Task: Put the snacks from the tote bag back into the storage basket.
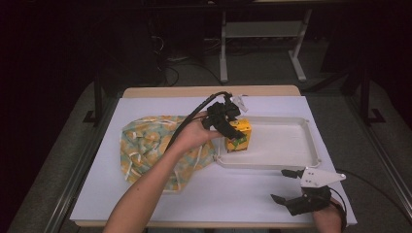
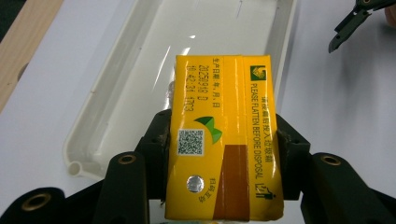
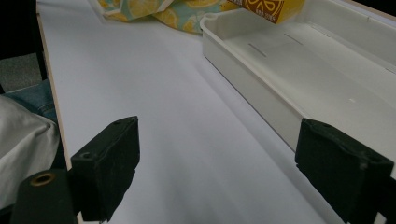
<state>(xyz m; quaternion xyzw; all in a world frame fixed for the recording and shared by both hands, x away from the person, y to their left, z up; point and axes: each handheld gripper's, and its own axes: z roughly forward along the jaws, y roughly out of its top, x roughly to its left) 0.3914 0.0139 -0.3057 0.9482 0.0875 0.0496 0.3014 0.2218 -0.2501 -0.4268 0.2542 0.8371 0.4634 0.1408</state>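
Yellow drink carton [image 2: 224,140], upright, at white tray's [image 2: 116,93] left end

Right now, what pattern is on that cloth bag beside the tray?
Yellow lemons on pale teal; the bag shows best in the high view.

Glossy yellow printed carton [image 2: 224,140], smooth shiny white plastic tray [image 2: 100,126], soft patterned cloth bag [image 1: 145,145], matt white tabletop [image 1: 233,194].

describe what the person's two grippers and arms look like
Both grippers are black with blocky black jaws and brass-coloured rivets at the joints. The left gripper trails a thick black cable over a bare forearm with no sleeve. The right gripper carries a grey three-cornered plate on top, with a dark strap at the wrist.
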